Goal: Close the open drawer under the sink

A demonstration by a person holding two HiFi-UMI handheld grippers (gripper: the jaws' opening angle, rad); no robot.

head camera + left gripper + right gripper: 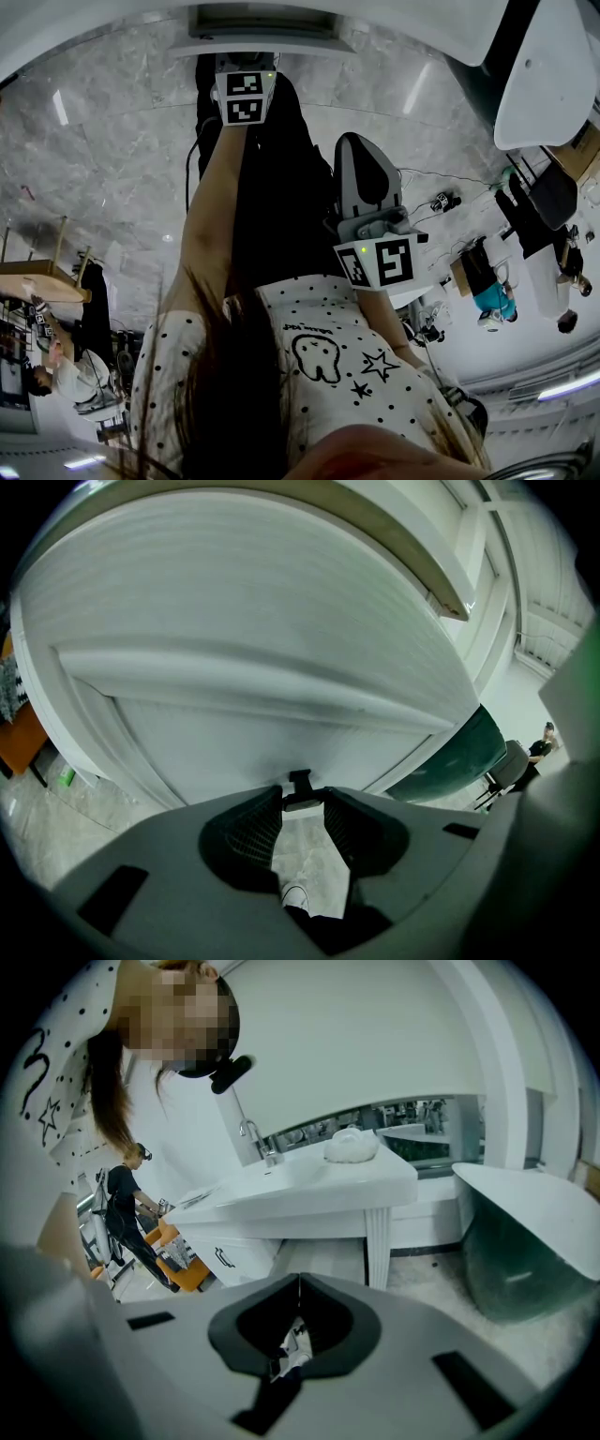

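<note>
The white drawer front (pixel 253 667) fills the left gripper view, with a raised ridge across it. Its small black handle (pixel 300 782) sits right at the tips of my left gripper (pixel 302 804), whose jaws stand a narrow gap apart and appear closed on it. In the head view my left gripper (pixel 246 96) is stretched out against the white cabinet (pixel 262 26) at the top. My right gripper (pixel 364 155) hangs beside my body, away from the cabinet. It is shut (pixel 300 1281) and holds nothing.
The right gripper view shows a white vanity (pixel 309 1194) with a faucet (pixel 258 1143), a drawer with a black handle (pixel 223 1258), a bathtub (pixel 525 1241), a person (pixel 127 1204) and an orange chair (pixel 178 1262). Grey marble floor (pixel 112 159) lies below.
</note>
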